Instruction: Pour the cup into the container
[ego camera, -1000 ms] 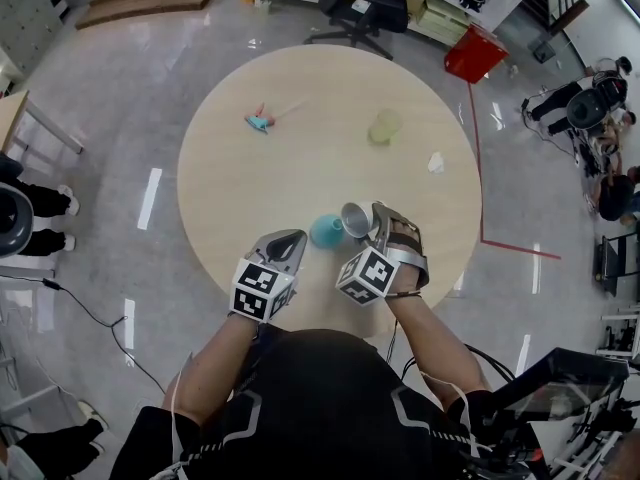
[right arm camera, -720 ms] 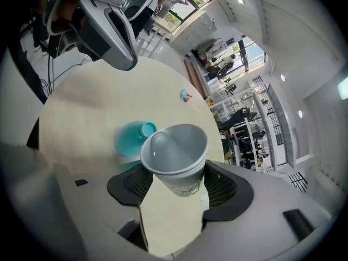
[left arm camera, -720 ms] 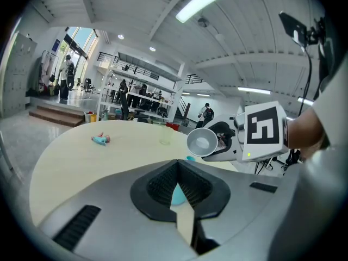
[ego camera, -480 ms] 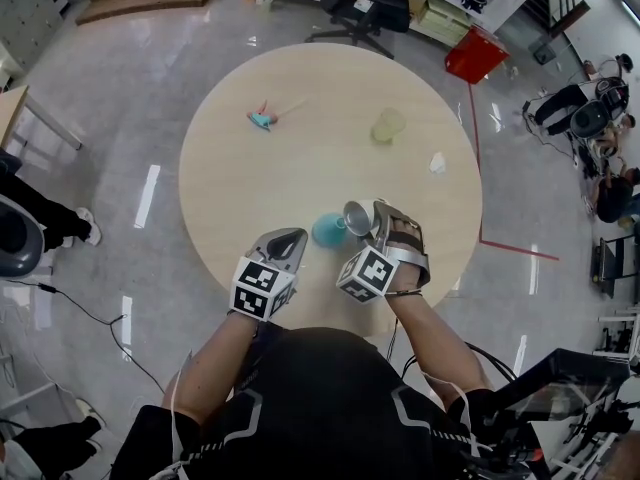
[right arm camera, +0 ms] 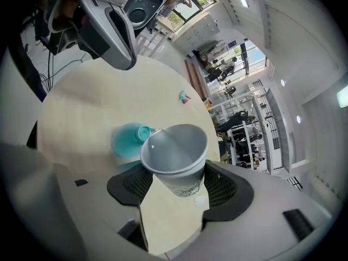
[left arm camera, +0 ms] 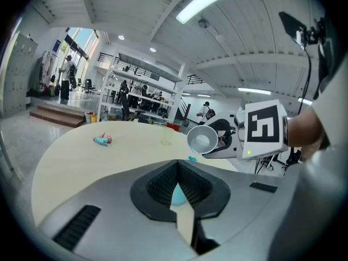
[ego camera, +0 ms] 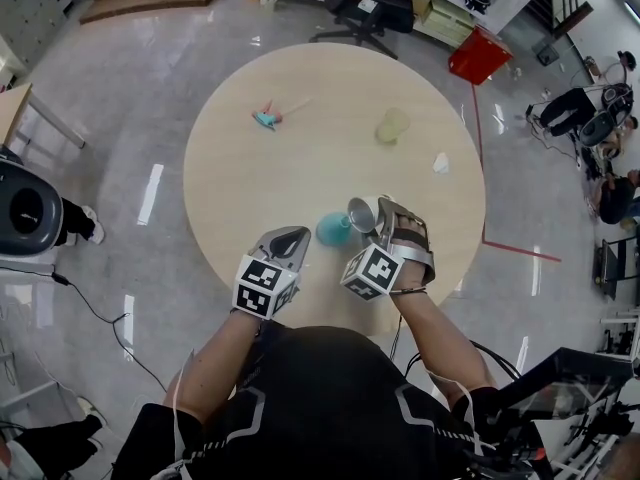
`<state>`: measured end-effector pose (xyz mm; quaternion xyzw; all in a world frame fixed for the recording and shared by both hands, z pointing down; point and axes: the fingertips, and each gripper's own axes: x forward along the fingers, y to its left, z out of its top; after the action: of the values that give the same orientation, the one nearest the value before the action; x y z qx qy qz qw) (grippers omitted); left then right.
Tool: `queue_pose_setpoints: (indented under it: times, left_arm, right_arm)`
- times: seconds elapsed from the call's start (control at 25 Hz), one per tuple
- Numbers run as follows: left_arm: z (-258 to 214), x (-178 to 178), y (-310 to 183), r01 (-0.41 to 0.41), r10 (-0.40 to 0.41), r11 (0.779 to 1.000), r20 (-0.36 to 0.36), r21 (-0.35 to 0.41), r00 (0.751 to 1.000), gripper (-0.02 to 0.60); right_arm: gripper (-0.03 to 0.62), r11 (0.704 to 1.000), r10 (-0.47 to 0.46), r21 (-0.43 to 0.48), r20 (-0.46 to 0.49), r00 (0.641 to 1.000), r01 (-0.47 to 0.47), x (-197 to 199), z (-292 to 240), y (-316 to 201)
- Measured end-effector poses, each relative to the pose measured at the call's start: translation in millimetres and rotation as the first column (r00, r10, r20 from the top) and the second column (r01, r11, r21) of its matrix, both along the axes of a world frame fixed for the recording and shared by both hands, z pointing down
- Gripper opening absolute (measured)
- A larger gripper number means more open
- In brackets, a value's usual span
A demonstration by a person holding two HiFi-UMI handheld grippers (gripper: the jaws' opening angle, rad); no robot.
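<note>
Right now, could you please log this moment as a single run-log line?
step: pour | right gripper: shut on cup, tipped toward teal container, rim by its neck | left gripper: shut, empty | flow: not visible

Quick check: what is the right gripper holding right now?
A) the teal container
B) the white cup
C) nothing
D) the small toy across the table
B: the right gripper has its jaws closed on the white cup, which is tilted toward the teal container.

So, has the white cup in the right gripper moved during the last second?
No. The white cup stays tilted just right of the teal container, at the same offset as before.
</note>
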<state>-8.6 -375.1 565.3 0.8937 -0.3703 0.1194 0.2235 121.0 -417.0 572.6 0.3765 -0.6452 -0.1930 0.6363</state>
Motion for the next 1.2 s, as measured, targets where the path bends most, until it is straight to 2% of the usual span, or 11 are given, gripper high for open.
queue_pose_setpoints:
  times: [1.2]
  left_arm:
    - [-10, -4, -7, -0.001, 0.001, 1.000, -0.009, 0.013, 1.000, 0.002]
  right_arm:
    - [0.301, 0.999, -0.019, 0.036, -0.037, 0.999, 0.021, -5, -14, -6]
